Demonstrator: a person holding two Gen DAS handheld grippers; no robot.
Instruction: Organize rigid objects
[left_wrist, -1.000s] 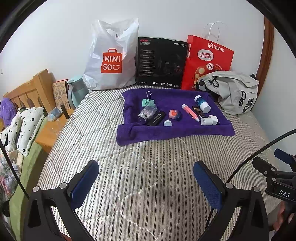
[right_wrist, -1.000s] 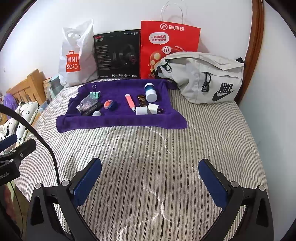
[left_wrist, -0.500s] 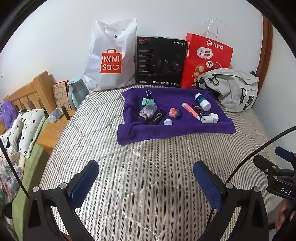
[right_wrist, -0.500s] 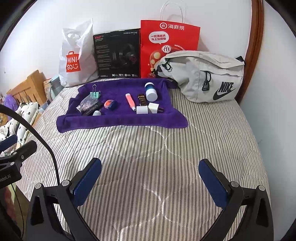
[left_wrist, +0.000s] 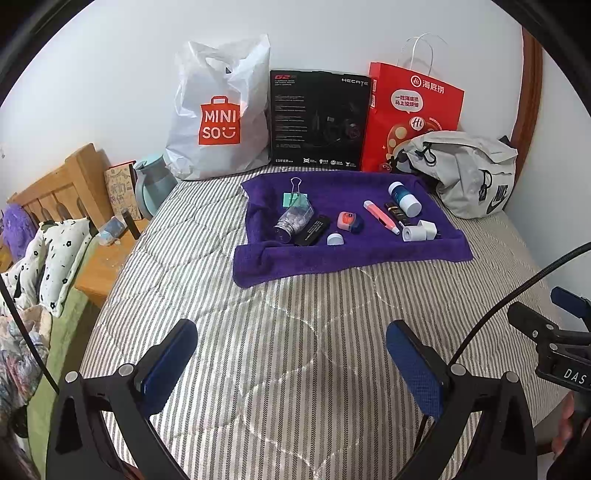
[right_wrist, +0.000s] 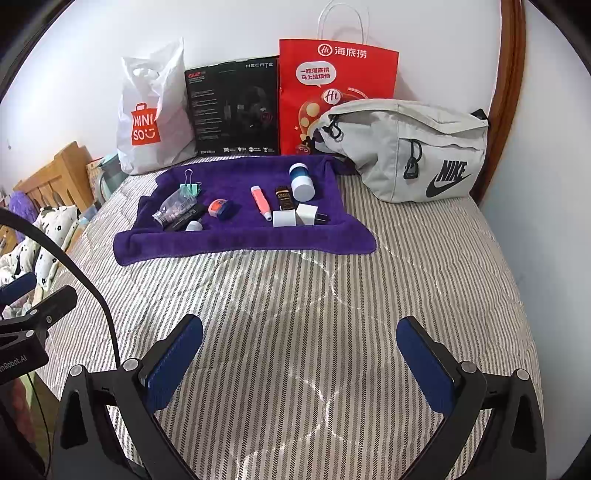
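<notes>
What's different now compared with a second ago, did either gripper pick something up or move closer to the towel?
Almost nothing changed. The left gripper and right gripper only drifted slightly; both stay open, empty, hovering above the striped bedspread short of the purple towel. Nothing was picked up or let go, and the small items on the towel lie as before.

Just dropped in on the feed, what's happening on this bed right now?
Nothing is being handled yet. The left gripper and right gripper both hover over the striped bedspread, jaws open and empty. The small items to sort, among them a binder clip, a pink pen and a blue-and-white bottle, lie untouched on the purple towel ahead.
</notes>
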